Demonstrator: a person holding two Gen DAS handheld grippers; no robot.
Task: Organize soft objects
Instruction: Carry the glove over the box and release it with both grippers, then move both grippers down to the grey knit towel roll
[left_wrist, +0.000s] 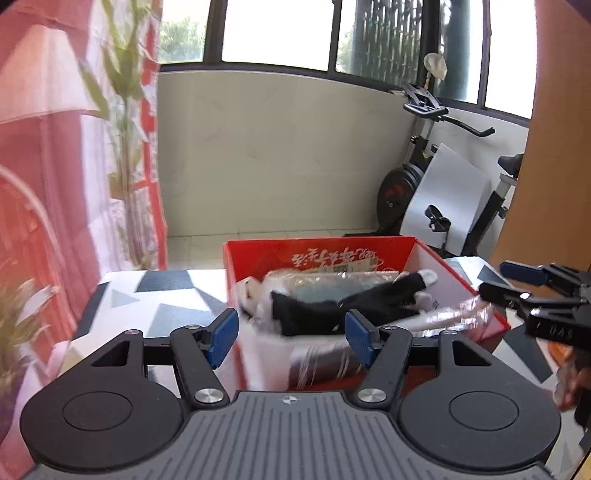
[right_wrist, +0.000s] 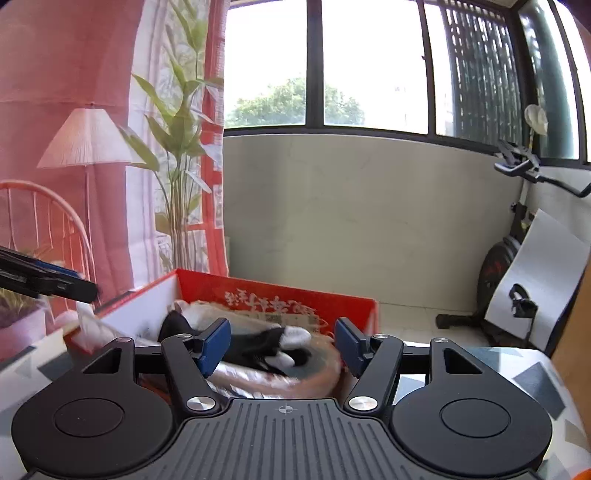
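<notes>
Two grippers: both sit at the near side of a red box, each with nothing between its blue pads.
Left gripper (left_wrist: 291, 341): jaws stand well apart; the pads frame the box's near edge and touch nothing.
Right gripper (right_wrist: 282, 345): jaws likewise apart and empty; in the left wrist view it shows at the far right, just beside the box's right corner.
Red box (left_wrist: 317, 253): open-topped carton with white inner walls and printing on its far wall, standing on the table.
Black-and-white socks (left_wrist: 332, 306): lie loose on top of the pile inside the box, free of both grippers.
Plastic-wrapped bundles (left_wrist: 325, 363): clear-wrapped soft packs fill the box under the socks; one rests against the near wall. Blur hides their contents.
Table (left_wrist: 162, 295): covered in a white cloth with grey and black triangles.
Exercise bike (left_wrist: 436, 177): far right, by the tiled wall, with a white board (left_wrist: 450, 195) leaning on it.
Printed curtain (left_wrist: 55, 129): red and white, hanging at the left.
</notes>
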